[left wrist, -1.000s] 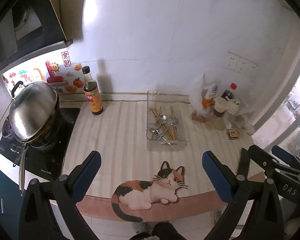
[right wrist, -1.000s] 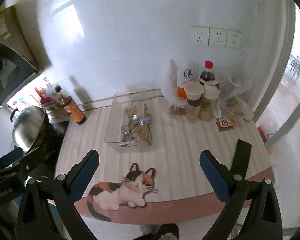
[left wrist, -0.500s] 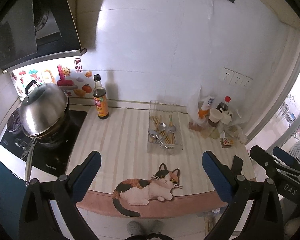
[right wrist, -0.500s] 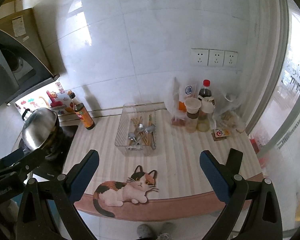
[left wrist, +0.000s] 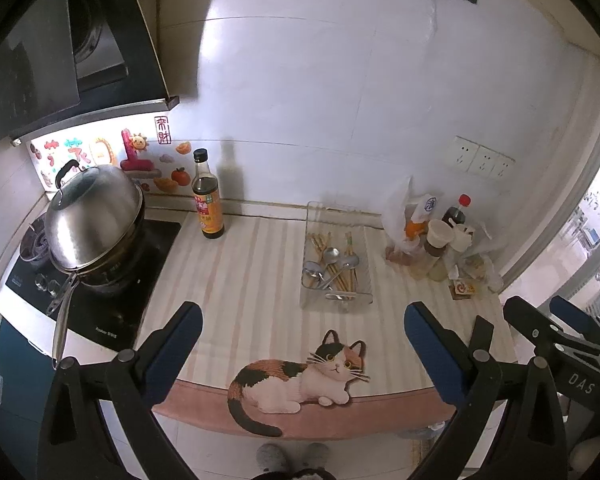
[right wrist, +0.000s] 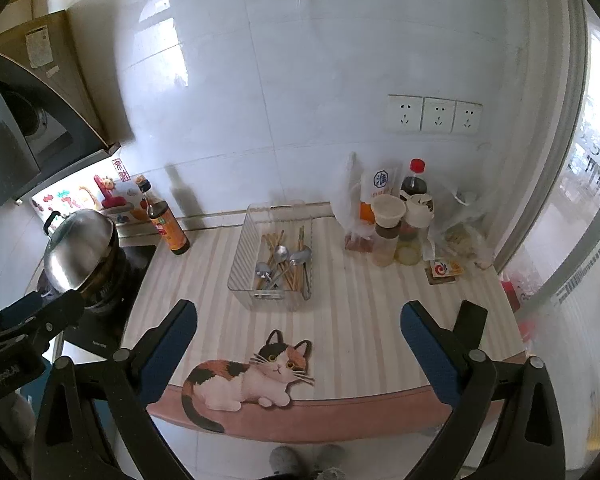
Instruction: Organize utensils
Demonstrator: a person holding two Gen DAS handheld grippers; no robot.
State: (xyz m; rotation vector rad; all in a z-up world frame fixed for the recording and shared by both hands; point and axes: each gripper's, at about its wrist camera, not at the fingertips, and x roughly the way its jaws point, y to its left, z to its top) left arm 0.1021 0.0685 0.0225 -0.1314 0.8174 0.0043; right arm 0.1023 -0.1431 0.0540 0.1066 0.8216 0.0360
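Left wrist view shows both the left claw (left wrist: 298, 350) and right claw (right wrist: 296, 346) spread wide and empty above the tabletop (left wrist: 256, 280), where slick steel spoons (left wrist: 332, 256) and light, stiff chopsticks (left wrist: 320, 242) lie jumbled in a clear tray (left wrist: 336, 300), probably best pinched mid-handle.

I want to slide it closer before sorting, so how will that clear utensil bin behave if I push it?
The clear bin looks like thin plastic, so probably light and stiff. On the striped mat it may drag rather than glide. The loose spoons and chopsticks inside would likely rattle and shift.
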